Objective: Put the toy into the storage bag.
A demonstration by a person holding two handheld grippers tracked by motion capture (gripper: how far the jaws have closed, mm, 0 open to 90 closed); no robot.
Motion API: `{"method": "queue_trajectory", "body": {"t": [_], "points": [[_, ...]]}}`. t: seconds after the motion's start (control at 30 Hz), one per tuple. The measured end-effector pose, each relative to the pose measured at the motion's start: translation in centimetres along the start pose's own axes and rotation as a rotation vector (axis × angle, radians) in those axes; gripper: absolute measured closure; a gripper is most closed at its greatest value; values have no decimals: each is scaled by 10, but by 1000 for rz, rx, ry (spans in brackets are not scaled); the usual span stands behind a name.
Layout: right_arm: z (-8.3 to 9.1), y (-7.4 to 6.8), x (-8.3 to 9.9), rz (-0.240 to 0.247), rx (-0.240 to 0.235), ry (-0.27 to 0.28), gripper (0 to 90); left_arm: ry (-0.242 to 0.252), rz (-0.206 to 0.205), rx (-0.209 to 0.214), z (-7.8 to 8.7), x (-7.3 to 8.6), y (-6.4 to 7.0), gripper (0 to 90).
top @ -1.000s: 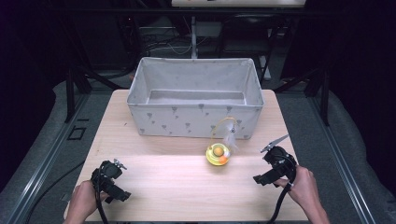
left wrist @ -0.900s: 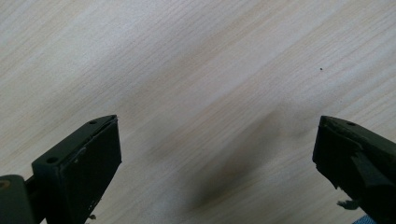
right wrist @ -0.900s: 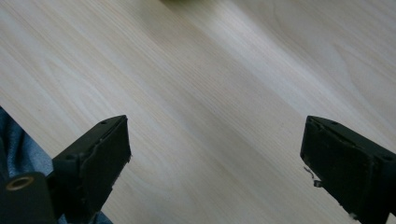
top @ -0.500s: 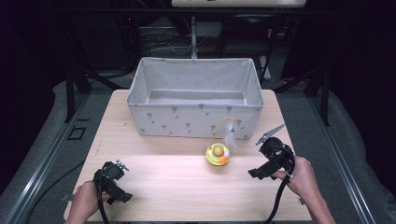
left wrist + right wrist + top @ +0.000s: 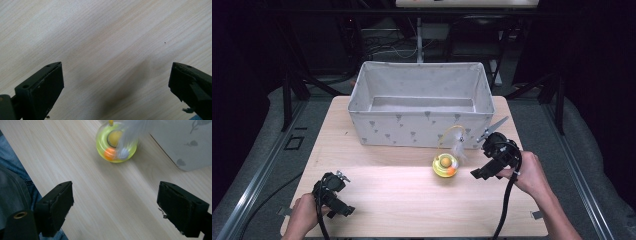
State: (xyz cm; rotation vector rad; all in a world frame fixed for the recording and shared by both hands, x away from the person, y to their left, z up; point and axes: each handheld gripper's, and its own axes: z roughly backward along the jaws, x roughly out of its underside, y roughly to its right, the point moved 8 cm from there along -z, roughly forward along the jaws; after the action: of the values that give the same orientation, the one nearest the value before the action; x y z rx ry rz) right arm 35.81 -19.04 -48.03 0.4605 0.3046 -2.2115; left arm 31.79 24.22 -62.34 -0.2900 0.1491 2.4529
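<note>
Low at about 7 o'clock on the desk, seen from the high view: left tongs, gripped in a hand coming in from the bottom edge, well apart from everything else. Through the left gripper view, jaws spread wide over bare pale wood, nothing between them, a soft shadow on the grain. Further along, toward 12 o'clock, a grey fabric bin patterned with small leaf shapes, open on top, standing at the far half of the desk. Just in front of the bin's near wall, at around 4 o'clock from the bin's centre, a small round yellow toy with an orange ball in its ring, a thin looped wire rising from it and a whitish feather hanging beside; close to the bin, touching or not cannot be told. Right of the toy, near but apart, at about 3 o'clock on the desk: right tongs, held in the other hand, cable trailing down toward the near edge. From the right gripper view, jaws likewise wide apart, holding nothing, with the toy ahead at 12 o'clock, blurred feather across it, and a corner of the bin at 1 o'clock.
</note>
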Motion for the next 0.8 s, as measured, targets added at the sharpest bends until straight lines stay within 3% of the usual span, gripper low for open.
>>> {"method": "queue_trajectory", "body": {"t": [0.13, 0.27, 0.6, 0.8], "points": [[0, 0, -13, 30, -6, 3, 111, -4, -2, -2, 1, 0, 1, 2], [0, 1, -20, 35, -13, 5, 105, -12, -18, 0, 0, -1, 1, 2], [2, 4, -43, 55, -29, -3, 96, -1, -14, 13, -1, -2, 3, 2], [10, 5, -56, 70, -28, 15, 140, -1, -14, 19, -2, -3, 4, 2]]}}
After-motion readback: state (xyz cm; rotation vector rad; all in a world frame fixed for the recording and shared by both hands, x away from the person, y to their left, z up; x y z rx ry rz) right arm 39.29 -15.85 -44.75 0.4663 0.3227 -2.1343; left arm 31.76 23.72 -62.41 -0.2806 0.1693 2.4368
